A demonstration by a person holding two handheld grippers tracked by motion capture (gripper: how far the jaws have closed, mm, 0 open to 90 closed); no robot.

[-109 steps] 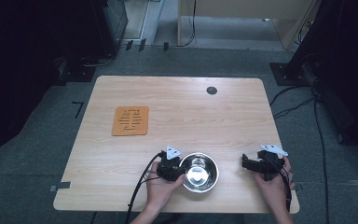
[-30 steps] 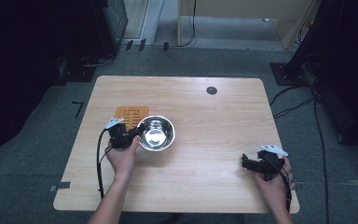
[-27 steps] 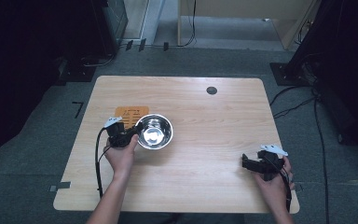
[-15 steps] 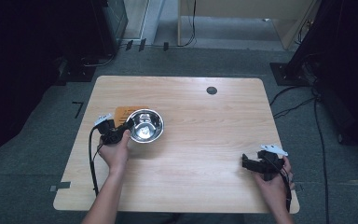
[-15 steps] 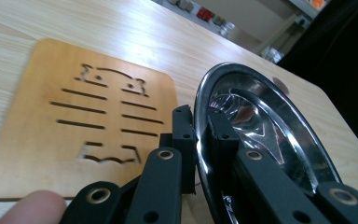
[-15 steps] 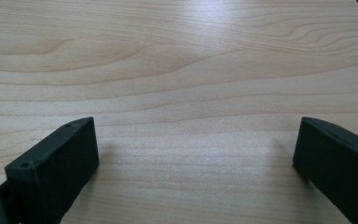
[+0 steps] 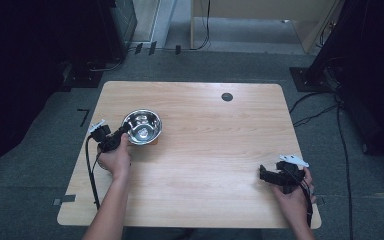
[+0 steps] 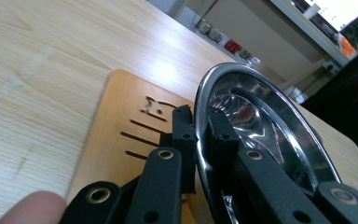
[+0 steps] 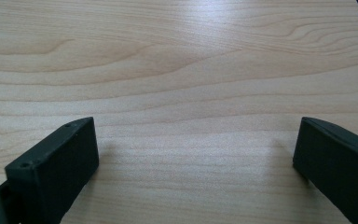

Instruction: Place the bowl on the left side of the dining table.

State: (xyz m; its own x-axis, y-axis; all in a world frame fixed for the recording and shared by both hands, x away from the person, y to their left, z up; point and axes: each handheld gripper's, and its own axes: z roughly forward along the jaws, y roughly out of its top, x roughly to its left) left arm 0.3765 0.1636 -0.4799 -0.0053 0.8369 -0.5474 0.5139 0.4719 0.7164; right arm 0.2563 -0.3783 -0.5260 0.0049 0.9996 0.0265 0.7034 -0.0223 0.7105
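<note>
Wooden tabletop [image 7: 205, 150] | your left tool [image 8: 200, 140] clamps the steel bowl [image 7: 142, 126] rim above the slotted board [image 8: 126, 140] | right tool [image 9: 196, 154] apart, idle | risk: thin rim slips, bowl tips.

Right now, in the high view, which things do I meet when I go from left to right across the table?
Left gripper → steel bowl → round dark hole in the tabletop → right gripper.

Left gripper [image 7: 111, 139]: black body, flat black jaws showing brass-ringed screw holes, black cable trailing, grey three-cornered plate sitting on top. Right gripper [image 7: 277, 176]: matching black build, plate, cable. Forearms wearing no sleeves.
</note>
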